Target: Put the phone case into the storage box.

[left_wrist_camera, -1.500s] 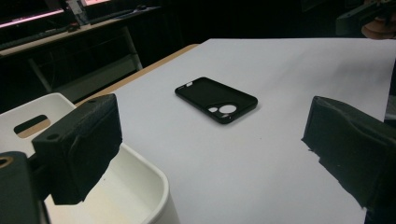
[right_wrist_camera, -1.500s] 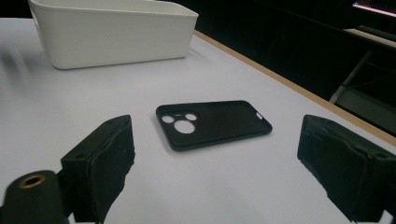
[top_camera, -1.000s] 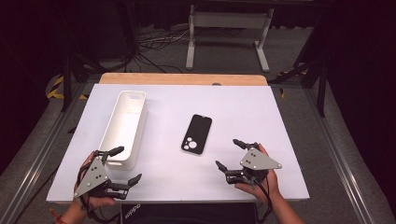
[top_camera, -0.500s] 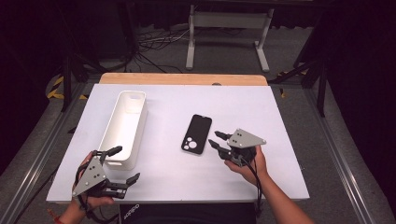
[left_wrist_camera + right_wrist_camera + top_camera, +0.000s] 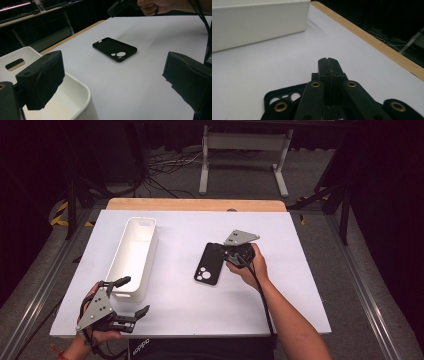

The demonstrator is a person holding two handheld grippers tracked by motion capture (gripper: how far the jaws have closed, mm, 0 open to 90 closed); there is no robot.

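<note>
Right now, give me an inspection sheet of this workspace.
Surface: white table, wooden strip along its far edge.
Job's things: black phone case lying flat, camera cutouts toward the person; white bin to its left, nothing seen inside.
Clutter: nothing seen.
Grippers: right gripper jaws together, nothing between them, over the case's far right corner; touching or not, unclear. Left gripper open, at the bin's near end.
Cables: right gripper's cable runs along the forearm; more on the floor.
Surroundings: dark floor, metal stand behind the table.
</note>
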